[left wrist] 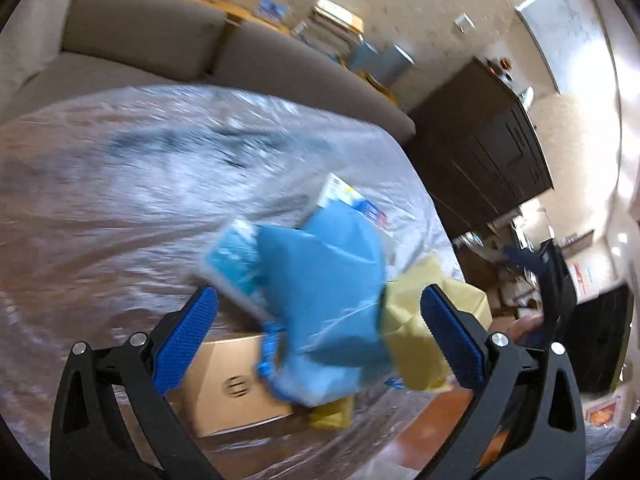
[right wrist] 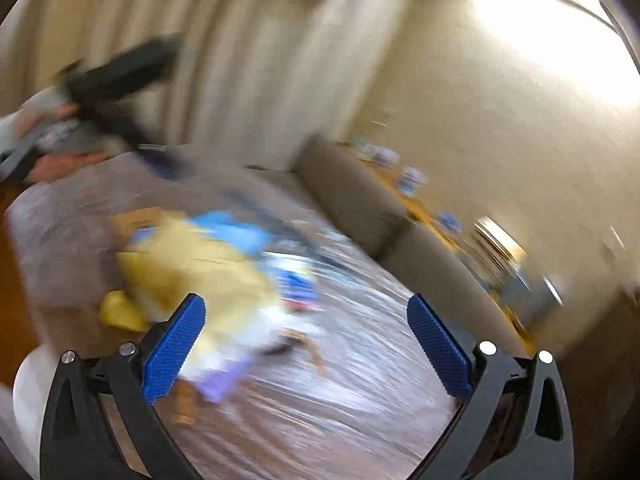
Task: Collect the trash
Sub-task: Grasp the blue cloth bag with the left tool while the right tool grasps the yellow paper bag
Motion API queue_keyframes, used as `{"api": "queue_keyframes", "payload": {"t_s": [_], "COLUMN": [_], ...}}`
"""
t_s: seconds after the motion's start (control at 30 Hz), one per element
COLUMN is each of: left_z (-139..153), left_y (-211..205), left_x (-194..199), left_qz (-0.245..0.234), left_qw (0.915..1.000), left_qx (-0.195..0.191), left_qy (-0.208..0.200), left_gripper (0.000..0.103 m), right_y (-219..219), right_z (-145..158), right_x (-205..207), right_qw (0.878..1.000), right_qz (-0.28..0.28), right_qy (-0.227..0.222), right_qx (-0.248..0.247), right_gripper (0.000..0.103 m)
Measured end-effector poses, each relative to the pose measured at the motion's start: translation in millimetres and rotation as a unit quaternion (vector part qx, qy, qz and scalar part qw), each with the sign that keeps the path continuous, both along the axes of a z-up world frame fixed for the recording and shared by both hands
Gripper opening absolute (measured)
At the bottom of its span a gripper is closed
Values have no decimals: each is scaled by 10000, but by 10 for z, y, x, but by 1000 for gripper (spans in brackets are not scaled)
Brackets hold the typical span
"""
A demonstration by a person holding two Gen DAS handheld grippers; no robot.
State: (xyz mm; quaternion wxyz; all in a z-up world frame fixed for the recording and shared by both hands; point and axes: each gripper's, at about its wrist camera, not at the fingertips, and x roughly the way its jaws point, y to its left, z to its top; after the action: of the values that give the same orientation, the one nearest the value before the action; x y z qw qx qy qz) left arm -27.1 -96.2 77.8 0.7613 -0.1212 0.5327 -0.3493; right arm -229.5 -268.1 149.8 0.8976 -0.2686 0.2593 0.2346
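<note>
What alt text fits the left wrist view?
Open left gripper faces a clear plastic trash bag holding crumpled blue plastic, yellow paper and a brown cardboard box. A grey sofa sits behind.

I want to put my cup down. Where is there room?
The clear plastic sheet looks bare between the grey sofa and the trash pile. It is crowded around the blue bag, yellow bag and cardboard box.

Warm indoor light. Glare burns out the wall [right wrist: 560,52] far above the right fingers [right wrist: 436,344], whose view is smeared by motion blur. The left view is sharper, with the clear plastic bag [left wrist: 140,200] beyond the fingers [left wrist: 188,332] streaked. Fisheye bending darkens both rims.
</note>
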Motion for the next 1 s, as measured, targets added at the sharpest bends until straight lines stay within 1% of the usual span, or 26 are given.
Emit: {"api": "queue_keyframes", "payload": {"t_s": [0.07, 0.1, 0.17, 0.23, 0.3, 0.33, 0.37, 0.4, 0.43, 0.47, 0.5, 0.53, 0.6, 0.63, 0.67, 0.73, 0.87, 0.93, 0.97, 1.0], "left_z": [-74, -138, -208, -236, -286, -303, -306, -323, -373, -410, -419, -425, -416, -424, -426, -398, -358, -344, -336, -320], "left_y": [-140, -227, -351, -387, -433, -468, -491, -523, -557, -600, -613, -612, -580, -573, -573, -580, -533, -530, -523, -515], "left_x": [24, 56, 83, 143, 163, 166, 159, 148, 177, 171, 161, 152, 144, 143, 144, 138, 97, 68, 42, 22], "left_qz": [-185, -234, -247, -272, -351, -400, -449, -491, -506, -525, -564, -579, -632, -636, -635, -647, -656, -636, -633, -631], "left_qw": [9997, 9994, 9990, 9981, 9976, 9975, 9973, 9970, 9968, 9969, 9968, 9968, 9961, 9960, 9961, 9964, 9968, 9971, 9973, 9974], "left_qx": [-63, 8, 93, 38, 29, 48, 75, 148, 194, 211, 211, 202, 151, 100, 90, 91, 64, 76, 57, 7], "left_qy": [174, 248, 347, 546, 601, 586, 576, 576, 586, 553, 520, 516, 589, 615, 605, 548, 450, 399, 372, 338], "left_gripper": [102, 102, 102, 102, 101, 96, 91, 85, 84, 84, 84, 76, 62, 61, 60, 58, 54, 54, 53, 53], "right_y": [255, 354, 495, 565, 564, 564, 554, 551, 516, 473, 457, 417, 353, 326, 315, 241, 58, -32, -74, -136], "right_z": [-109, -171, -236, -294, -339, -368, -399, -451, -459, -453, -497, -494, -483, -460, -434, -390, -327, -364, -389, -421], "right_x": [-30, -7, 53, 164, 253, 307, 358, 354, 384, 398, 448, 439, 352, 298, 209, 139, -8, -54, -26, 38], "right_qw": [9992, 9984, 9972, 9972, 9975, 9975, 9975, 9974, 9972, 9974, 9975, 9978, 9989, 9994, 9996, 9992, 9980, 9975, 9970, 9963], "right_qz": [340, 443, 510, 481, 431, 382, 325, 311, 308, 256, 222, 184, 119, 56, 69, 138, 138, 23, -143, -365], "right_qy": [102, 102, 83, 152, 252, 327, 430, 500, 631, 657, 660, 632, 451, 286, 215, 274, 223, 262, 341, 488], "right_qx": [-182, -325, -533, -552, -508, -488, -465, -408, -263, -129, -93, -68, -100, -166, -182, -264, -581, -655, -683, -602], "right_gripper": [99, 99, 99, 99, 99, 91, 80, 76, 70, 70, 70, 71, 84, 99, 99, 99, 99, 99, 99, 99]}}
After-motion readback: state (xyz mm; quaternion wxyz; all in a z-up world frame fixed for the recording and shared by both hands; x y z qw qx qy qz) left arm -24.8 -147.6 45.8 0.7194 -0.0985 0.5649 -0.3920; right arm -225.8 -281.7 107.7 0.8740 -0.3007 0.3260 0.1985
